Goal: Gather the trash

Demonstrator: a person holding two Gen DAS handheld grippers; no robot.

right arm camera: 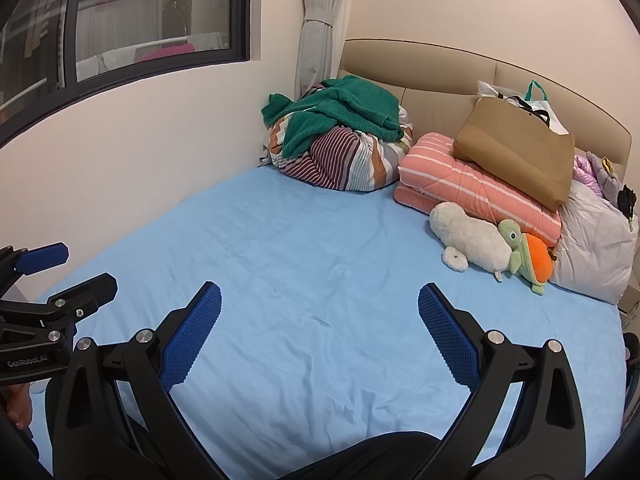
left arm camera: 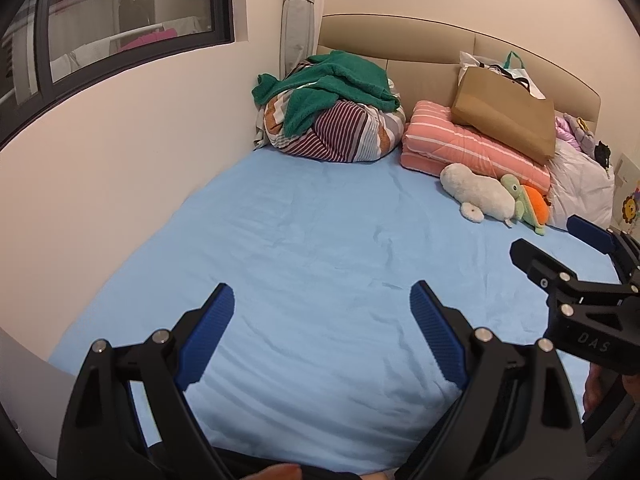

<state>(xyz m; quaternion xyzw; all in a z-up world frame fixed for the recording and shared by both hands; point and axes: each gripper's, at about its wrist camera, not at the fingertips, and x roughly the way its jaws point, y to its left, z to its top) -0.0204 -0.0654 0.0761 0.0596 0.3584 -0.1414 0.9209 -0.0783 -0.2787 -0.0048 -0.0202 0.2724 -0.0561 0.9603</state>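
Two handheld grippers, both over the near edge of one bed with a light blue sheet [left arm camera: 312, 248].

Left gripper [left arm camera: 322, 300]: jaws spread wide, nothing between the two blue pads; bare sheet lies ahead of them.

Right gripper [right arm camera: 320, 300]: jaws likewise spread wide and empty. It shows at the right edge of the left wrist view, just beside the left gripper, both pointing toward the headboard [left arm camera: 440, 48].

Ahead of the jaws, well apart, along the headboard:
- One striped bedding bundle [left arm camera: 344, 132], ahead and slightly left, with one green towel [left arm camera: 340, 80] draped over it.
- One folded pink striped quilt [left arm camera: 472, 148], ahead and right.
- One brown paper bag [left arm camera: 504, 116], leaning tilted on the quilt.
- One white plastic bag [left arm camera: 516, 72] with green handles, behind the paper bag.
- Two plush toys: one white [left arm camera: 476, 194], one green and orange turtle [left arm camera: 528, 204], touching, in front of the quilt.
- One pale bagged bundle [left arm camera: 580, 188], far right.

Left of the jaws: one dark-framed window [left arm camera: 120, 28]; one tied grey curtain [left arm camera: 298, 16] in the corner.

Trash: none can be told apart on the sheet.
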